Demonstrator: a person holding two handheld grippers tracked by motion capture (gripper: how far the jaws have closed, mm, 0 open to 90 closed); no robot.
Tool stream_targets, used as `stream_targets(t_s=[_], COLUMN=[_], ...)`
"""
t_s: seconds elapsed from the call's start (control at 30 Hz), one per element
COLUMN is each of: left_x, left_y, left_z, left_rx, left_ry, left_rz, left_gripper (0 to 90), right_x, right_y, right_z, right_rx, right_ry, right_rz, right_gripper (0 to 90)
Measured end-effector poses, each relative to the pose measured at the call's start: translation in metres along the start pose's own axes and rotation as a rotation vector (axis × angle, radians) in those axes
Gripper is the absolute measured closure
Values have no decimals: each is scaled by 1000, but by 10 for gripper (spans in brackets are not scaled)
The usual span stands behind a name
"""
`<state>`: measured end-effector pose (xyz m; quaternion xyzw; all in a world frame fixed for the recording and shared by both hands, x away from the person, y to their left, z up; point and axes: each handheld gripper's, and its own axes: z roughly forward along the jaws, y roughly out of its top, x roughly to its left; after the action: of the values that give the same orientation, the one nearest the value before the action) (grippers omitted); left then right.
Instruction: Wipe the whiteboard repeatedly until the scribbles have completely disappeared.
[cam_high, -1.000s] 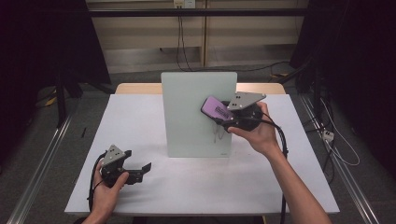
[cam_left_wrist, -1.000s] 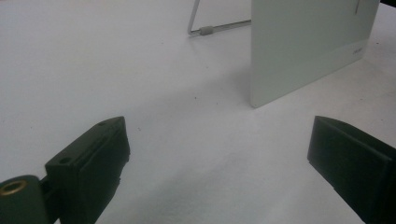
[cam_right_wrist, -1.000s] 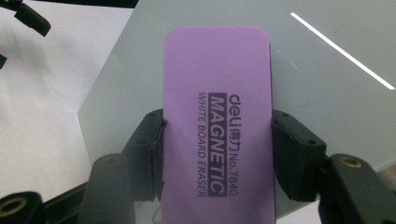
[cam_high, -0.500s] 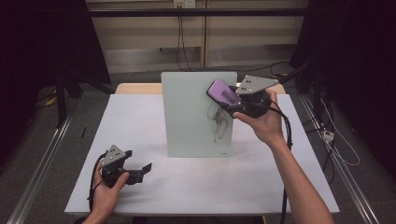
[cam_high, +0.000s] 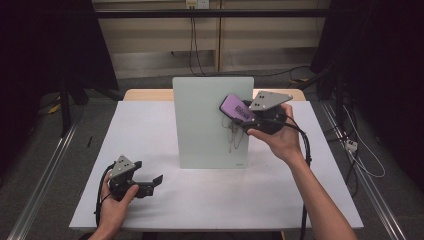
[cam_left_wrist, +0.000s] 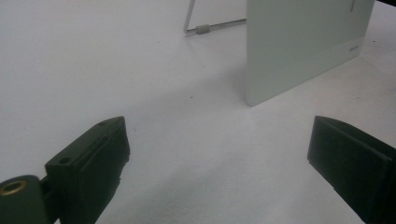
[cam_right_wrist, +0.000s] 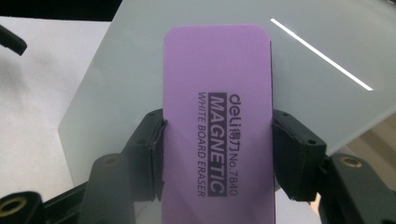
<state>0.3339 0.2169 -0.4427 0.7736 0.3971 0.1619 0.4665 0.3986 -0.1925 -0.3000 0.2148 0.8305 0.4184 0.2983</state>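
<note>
R gripper (cam_right_wrist: 217, 154): jaws closed on the long sides of a purple eraser (cam_right_wrist: 217, 116), one jaw on each edge. Eraser face reads "deli MAGNETIC WHITE BOARD ERASER No. 7840". In the high view the eraser (cam_high: 234, 107) sits in front of the upper right part of the whiteboard (cam_high: 200, 120), held up off the counter by the right hand (cam_high: 277, 135); whether it touches the board surface can't be told. Dark scribble marks (cam_high: 234, 135) on the board just below the eraser. A bright streak of reflected light crosses the board in the right gripper view.

L gripper (cam_left_wrist: 219, 158): jaws wide apart, nothing between them, just bare white counter (cam_left_wrist: 93, 70). In the high view the left gripper (cam_high: 150, 183) rests low at the front left of the counter in the left hand (cam_high: 117, 200), well apart from the board, jaws pointing right.

Board stands upright near counter centre, leaning back slightly on a wire stand (cam_left_wrist: 205, 25) seen behind it in the left gripper view. Small logo at board's lower right corner, too small to read.
</note>
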Motion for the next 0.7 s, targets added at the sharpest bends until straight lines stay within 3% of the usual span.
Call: stream_targets(t_s=[0.7], left_x=[0], left_y=[0], left_z=[0], left_rx=[-1], left_ry=[2], left_rz=[1], left_gripper=[54], right_x=[28], right_y=[-28], right_z=[16], right_rx=[44], right_ry=[66], right_rz=[-18], right_gripper=[418])
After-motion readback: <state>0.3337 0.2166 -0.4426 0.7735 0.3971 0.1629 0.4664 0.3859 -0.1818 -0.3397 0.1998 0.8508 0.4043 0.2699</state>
